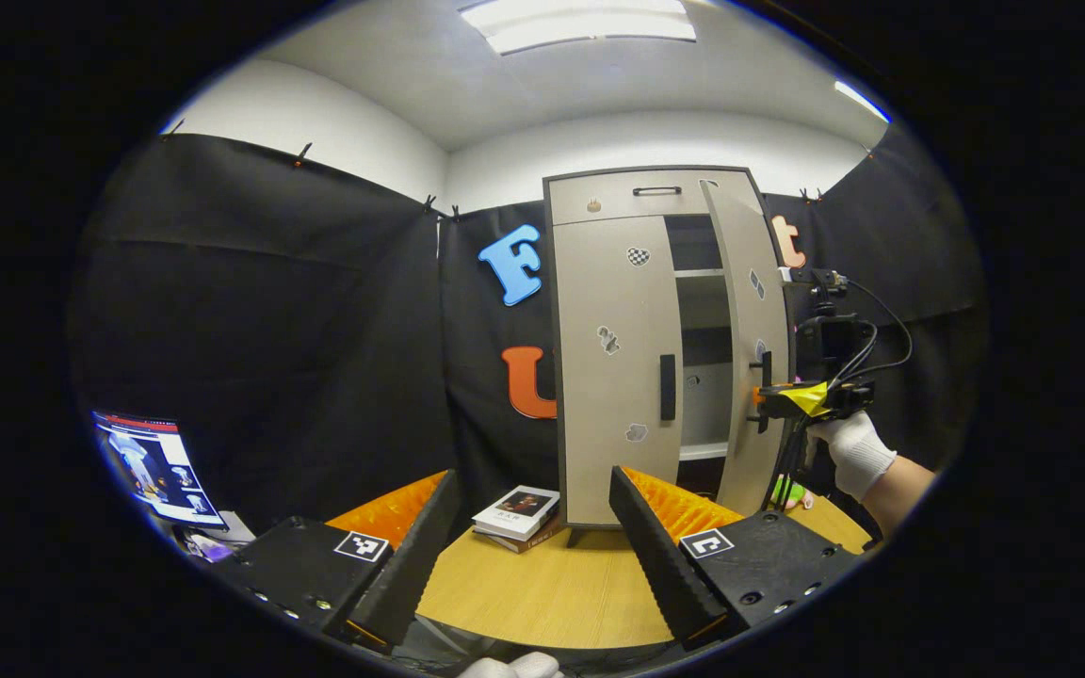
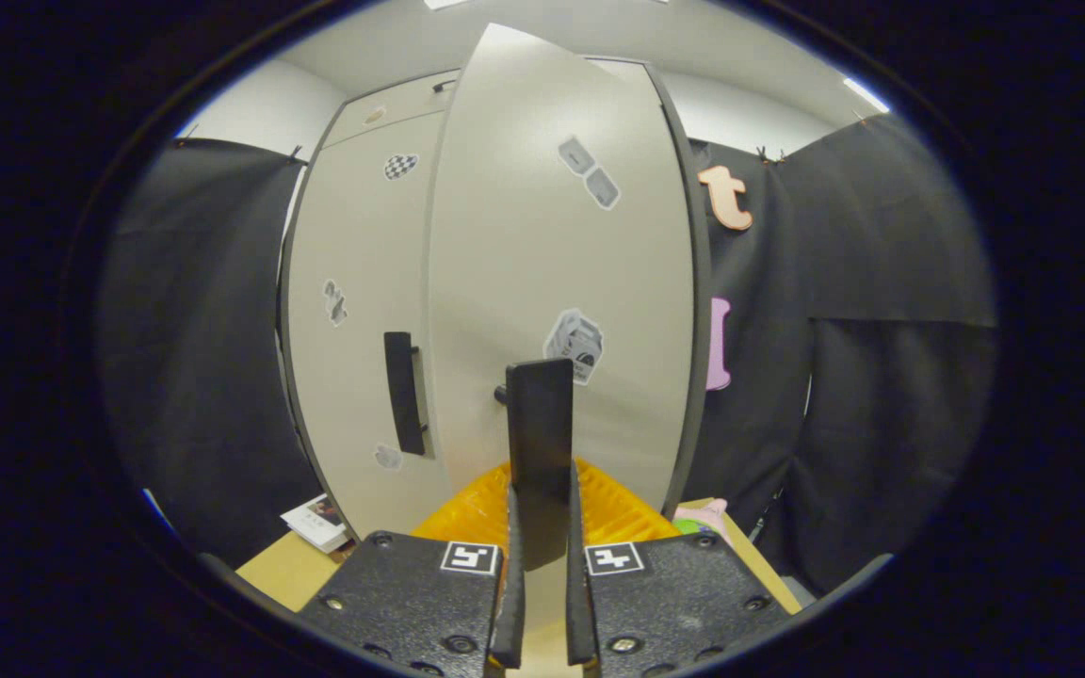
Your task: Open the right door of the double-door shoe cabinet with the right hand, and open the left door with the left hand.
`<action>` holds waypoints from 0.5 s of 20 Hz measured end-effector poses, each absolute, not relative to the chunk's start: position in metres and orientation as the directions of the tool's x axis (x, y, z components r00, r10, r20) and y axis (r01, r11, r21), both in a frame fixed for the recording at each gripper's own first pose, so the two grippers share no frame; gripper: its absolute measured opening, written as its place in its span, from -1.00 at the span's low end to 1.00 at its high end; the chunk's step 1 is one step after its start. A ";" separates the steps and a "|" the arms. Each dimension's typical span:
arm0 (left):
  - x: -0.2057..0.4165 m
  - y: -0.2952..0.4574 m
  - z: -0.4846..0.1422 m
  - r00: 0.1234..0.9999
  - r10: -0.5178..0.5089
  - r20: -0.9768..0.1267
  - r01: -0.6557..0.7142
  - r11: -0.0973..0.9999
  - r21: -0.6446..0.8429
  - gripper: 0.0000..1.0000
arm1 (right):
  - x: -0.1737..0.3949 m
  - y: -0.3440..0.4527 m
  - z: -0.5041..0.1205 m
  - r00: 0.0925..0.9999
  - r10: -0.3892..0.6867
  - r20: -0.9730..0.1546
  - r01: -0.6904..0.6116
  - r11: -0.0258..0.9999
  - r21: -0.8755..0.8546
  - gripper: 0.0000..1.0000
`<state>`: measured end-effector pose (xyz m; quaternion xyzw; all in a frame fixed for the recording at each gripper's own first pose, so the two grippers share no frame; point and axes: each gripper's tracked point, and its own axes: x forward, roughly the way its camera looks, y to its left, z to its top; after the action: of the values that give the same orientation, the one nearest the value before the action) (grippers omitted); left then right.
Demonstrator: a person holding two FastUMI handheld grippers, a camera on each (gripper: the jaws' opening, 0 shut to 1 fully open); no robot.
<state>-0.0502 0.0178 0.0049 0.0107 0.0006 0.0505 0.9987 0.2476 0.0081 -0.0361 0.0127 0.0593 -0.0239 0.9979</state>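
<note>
Wooden table (image 1: 542,589) bears books (image 1: 518,517) beside cabinet (image 1: 610,377) — right door (image 2: 561,282) ajar.

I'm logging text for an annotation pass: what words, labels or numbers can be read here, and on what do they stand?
No text here is legible.
Book cover: print too small to read.
Stickers on the left door: pictures, no readable lettering.
Carton sticker on the right door: lettering blurred.
Square markers on the left tongs: black-and-white patterns, no words.
</note>
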 end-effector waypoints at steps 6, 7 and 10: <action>-0.055 -0.001 0.003 0.999 0.032 0.000 -0.032 0.999 0.017 0.93 | 0.217 -0.029 -0.035 0.989 -0.090 -0.114 0.088 0.996 -0.017 -0.67; -0.054 -0.005 0.002 1.000 0.019 -0.001 -0.019 1.000 0.013 0.92 | 0.209 -0.039 -0.035 0.988 -0.098 -0.118 0.096 0.995 -0.025 -0.68; -0.052 -0.017 0.001 1.000 -0.021 -0.003 0.021 1.000 0.006 0.93 | 0.203 -0.055 -0.033 0.987 -0.099 -0.124 0.097 0.995 -0.017 -0.79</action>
<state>-0.0524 -0.0169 0.0012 0.0028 0.0013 -0.0105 0.9999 0.2031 -0.0554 -0.0335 -0.0054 0.0624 -0.0491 0.9968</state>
